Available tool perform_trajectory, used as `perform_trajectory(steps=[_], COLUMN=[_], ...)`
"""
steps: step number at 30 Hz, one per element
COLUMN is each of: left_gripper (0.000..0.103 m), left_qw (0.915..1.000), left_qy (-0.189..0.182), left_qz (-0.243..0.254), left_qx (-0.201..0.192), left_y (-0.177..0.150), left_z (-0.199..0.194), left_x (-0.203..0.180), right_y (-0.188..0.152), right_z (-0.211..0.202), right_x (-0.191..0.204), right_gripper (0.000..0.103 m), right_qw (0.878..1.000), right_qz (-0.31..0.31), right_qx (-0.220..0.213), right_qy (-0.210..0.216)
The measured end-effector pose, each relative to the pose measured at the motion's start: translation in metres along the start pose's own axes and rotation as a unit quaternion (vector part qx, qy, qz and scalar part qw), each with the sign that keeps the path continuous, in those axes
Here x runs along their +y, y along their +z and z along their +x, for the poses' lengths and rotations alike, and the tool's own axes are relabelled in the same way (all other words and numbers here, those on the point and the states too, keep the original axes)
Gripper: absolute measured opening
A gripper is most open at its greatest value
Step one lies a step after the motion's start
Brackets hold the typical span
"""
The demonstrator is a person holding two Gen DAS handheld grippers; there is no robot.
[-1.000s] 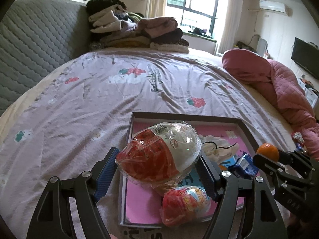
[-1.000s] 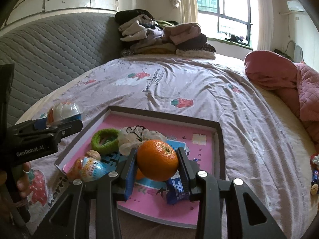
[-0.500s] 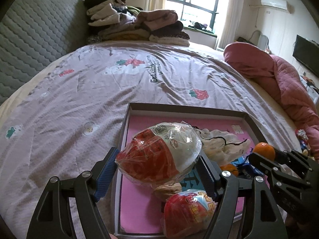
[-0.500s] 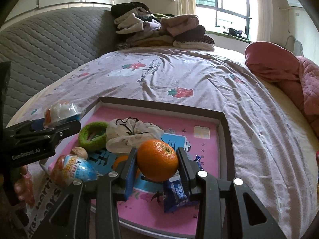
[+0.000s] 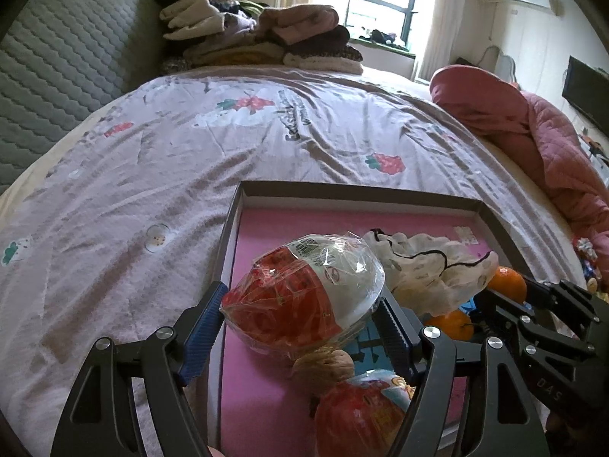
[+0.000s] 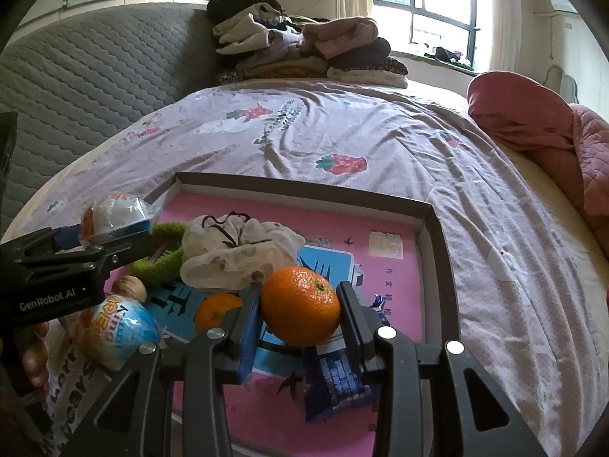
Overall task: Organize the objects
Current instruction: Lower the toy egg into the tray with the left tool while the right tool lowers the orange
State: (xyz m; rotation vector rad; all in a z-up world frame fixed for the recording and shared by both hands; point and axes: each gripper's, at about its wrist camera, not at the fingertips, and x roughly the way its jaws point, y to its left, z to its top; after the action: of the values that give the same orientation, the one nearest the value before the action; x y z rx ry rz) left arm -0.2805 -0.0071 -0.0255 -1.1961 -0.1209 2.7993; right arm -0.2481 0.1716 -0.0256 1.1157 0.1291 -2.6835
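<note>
A shallow box lid with a dark rim and a pink printed floor lies on the strawberry-print bedsheet, filling the lower middle of both views.

In the right wrist view the right gripper sits at lower centre, its jaws pinching a mandarin from both sides, held over the lid's floor. Just left of it, on the floor of the lid, lies a second mandarin. Behind both is a crumpled white cloth with black stitching, and to its left a green fuzzy ring, partly covered by the cloth. Below the held mandarin, in the lid's near part, lies a blue snack packet. At lower left a blue-and-orange wrapped egg toy lies at the lid's near left edge, with a walnut just behind it.

In the left wrist view the left gripper stands at lower centre, its jaws closed on a red-and-white wrapped egg toy in clear crinkled film, held above the left part of the lid.

A pile of folded clothes rests at the far end of the bed in the upper middle, against a grey quilted headboard at upper left. A pink quilt is bunched at the right edge.
</note>
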Motion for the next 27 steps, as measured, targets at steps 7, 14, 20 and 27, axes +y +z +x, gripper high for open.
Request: perform_trajectory(steps=[7, 14, 20, 27], left_gripper=[0.077, 0.077, 0.077, 0.077], left_qw=[0.9998, 0.9998, 0.9998, 0.9998], left_qy=[0.009, 0.015, 0.015, 0.011], left_qz=[-0.001, 0.006, 0.011, 0.013], left_qx=[0.017, 0.014, 0.012, 0.012], left_y=[-0.001, -0.003, -0.004, -0.005], left_z=[0.015, 0.019, 0.019, 0.018], left_x=[0.004, 0.003, 0.003, 0.001], right_y=[0.002, 0.002, 0.004, 0.003], right_z=[0.009, 0.017, 0.021, 0.021], right_x=[0.001, 0.006, 0.006, 0.004], right_gripper=[0.039, 0.039, 0.039, 0.039], right_qw=[1.000, 1.000, 1.000, 1.000], right_qz=[-0.007, -0.014, -0.011, -0.001], right_qx=[0.005, 0.014, 0.020, 0.023], right_qy=[-0.002, -0.002, 0.001, 0.007])
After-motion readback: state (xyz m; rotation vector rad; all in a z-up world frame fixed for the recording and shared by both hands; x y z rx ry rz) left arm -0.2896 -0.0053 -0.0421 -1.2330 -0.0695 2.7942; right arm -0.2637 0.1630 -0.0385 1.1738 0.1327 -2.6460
